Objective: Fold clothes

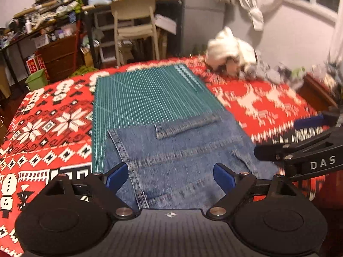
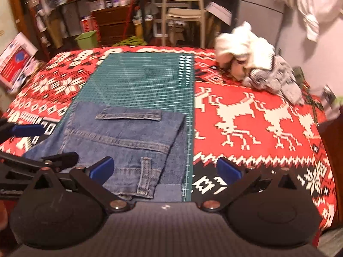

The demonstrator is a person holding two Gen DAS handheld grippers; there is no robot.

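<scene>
Blue jeans (image 1: 182, 156) (image 2: 120, 141) lie folded on the near end of a green cutting mat (image 1: 148, 94) (image 2: 139, 79), a leg hem lying across the top. My left gripper (image 1: 170, 176) hangs open just above the jeans' near edge, blue pads wide apart, nothing held. My right gripper (image 2: 166, 169) is open too, over the jeans' waistband corner and the mat's right edge. In the left wrist view the right gripper (image 1: 300, 141) shows at the right; in the right wrist view the left gripper (image 2: 25, 141) shows at the left.
A red patterned blanket (image 1: 49, 128) (image 2: 257, 117) covers the bed. A heap of white and grey clothes (image 1: 233, 53) (image 2: 253, 60) lies at its far right. Beyond the bed stand a beige chair (image 1: 135, 25) (image 2: 182, 6), cluttered shelves and a green bin (image 1: 37, 79) (image 2: 86, 39).
</scene>
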